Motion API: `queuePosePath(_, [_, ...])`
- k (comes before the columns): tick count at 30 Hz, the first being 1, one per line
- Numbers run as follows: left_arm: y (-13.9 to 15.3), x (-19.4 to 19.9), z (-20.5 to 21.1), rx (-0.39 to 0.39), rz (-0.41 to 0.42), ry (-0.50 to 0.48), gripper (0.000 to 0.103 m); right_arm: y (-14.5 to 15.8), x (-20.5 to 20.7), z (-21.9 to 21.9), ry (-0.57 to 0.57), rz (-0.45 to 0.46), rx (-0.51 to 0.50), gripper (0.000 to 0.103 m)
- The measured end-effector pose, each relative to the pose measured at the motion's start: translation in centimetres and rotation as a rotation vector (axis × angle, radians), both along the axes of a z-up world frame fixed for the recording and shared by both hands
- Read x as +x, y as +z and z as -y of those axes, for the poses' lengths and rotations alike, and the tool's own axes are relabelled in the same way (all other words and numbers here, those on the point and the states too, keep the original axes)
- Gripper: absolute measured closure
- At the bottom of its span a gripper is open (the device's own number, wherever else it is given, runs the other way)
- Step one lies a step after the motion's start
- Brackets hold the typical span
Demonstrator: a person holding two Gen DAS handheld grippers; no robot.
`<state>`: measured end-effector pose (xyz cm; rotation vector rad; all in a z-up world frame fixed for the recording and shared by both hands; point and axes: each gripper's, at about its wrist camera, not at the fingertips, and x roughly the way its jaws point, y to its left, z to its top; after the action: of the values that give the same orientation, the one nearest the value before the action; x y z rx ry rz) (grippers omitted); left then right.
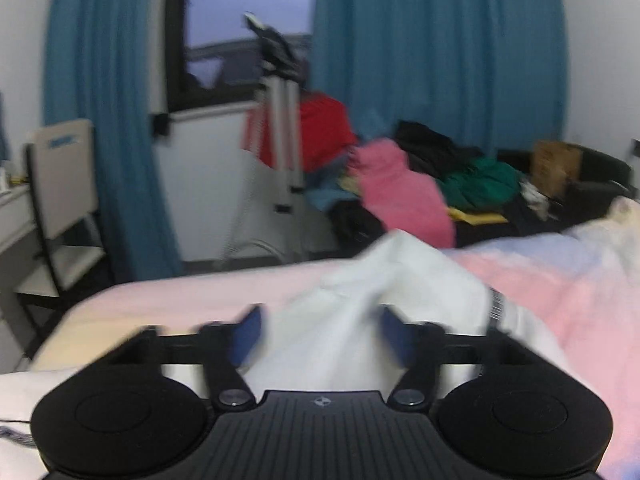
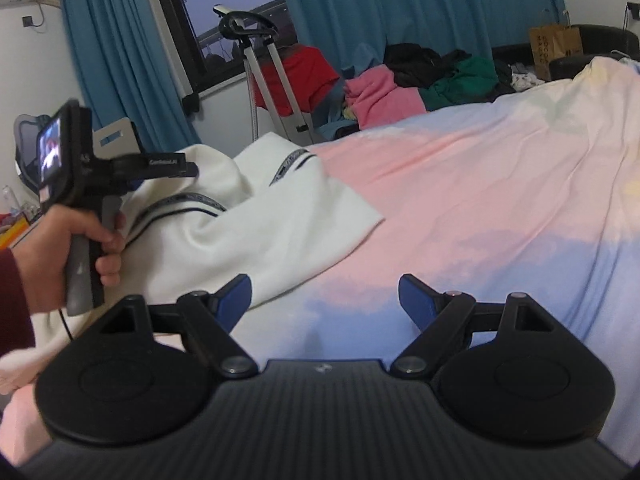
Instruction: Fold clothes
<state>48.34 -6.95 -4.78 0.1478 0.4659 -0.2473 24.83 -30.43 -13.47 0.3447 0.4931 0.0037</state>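
- While its two blue-padded jaws stand partly closed with white cloth bunched between them, the left gripper (image 1: 320,336) gives no sure sign, through the blur, that the pads press on the fabric, so I cannot tell if it is grasping.
- That cloth is a white knitted garment with dark striped trim (image 2: 224,220), lying rumpled on the left part of the bed, one flap spread flat and pointing toward the middle of the mattress.
- In the right wrist view a hand (image 2: 72,252) with a dark red sleeve grips the left gripper's handle, low over the garment's near fold.
- The right gripper (image 2: 326,300) is released, jaws wide apart, nothing between them; its left pad sits just beside the garment's near edge, over bare sheet.
- The pastel pink and blue bed sheet (image 2: 460,200) covers the whole bed under both tools.
- Beyond the bed lies a heap of clothes: a pink garment (image 2: 384,98), a green one (image 2: 460,80), a black one (image 2: 416,60) and a red one (image 2: 308,76).
- A silver metal stand (image 2: 272,84) rises by the window, framed by teal curtains (image 2: 400,4).
- A brown paper bag (image 2: 554,46) stands far right.
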Motion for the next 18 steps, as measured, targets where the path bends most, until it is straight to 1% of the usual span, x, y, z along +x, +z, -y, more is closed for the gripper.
queuePosePath(1, [0.0, -0.4, 0.5, 0.013, 0.000, -0.016, 0.092, -0.1, 0.1, 0.0, 0.001, -0.005, 0.000, 0.020])
queuePosePath(2, [0.0, -0.8, 1.0, 0.027, 0.001, -0.032, 0.093, -0.2, 0.1, -0.1, 0.004, -0.007, 0.001, 0.020])
queuePosePath(5, [0.8, -5.9, 1.9, 0.075, 0.073, -0.072, 0.095, 0.3, -0.6, -0.2, 0.006, 0.017, -0.013, 0.020])
queuePosePath(8, [1.7, -11.6, 2.1, 0.070, 0.111, -0.123, 0.096, 1.2, -1.9, -0.2, 0.011, 0.056, -0.016, 0.020])
queuePosePath(10, [2.1, -15.7, 1.4, 0.051, 0.137, -0.131, 0.096, 1.8, -2.8, -0.1, 0.014, 0.078, -0.014, 0.020])
queuePosePath(13, [2.1, -21.7, 0.4, 0.009, 0.121, -0.136, 0.096, 2.7, -4.2, -0.5, 0.029, 0.106, -0.030, 0.021])
queuePosePath(14, [1.6, -23.3, 0.0, 0.002, 0.101, -0.131, 0.096, 3.0, -4.6, -0.6, 0.035, 0.115, -0.036, 0.024])
queuePosePath(16, [0.6, -26.5, -0.7, -0.012, 0.059, -0.120, 0.097, 3.5, -5.4, -1.1, 0.059, 0.125, -0.056, 0.027])
queuePosePath(17, [0.0, -27.9, -1.4, -0.032, 0.038, -0.104, 0.097, 3.7, -5.7, -1.4, 0.069, 0.126, -0.070, 0.032])
queuePosePath(18, [-0.8, -28.7, -2.0, -0.058, 0.010, -0.086, 0.097, 3.9, -6.0, -1.6, 0.080, 0.126, -0.084, 0.034])
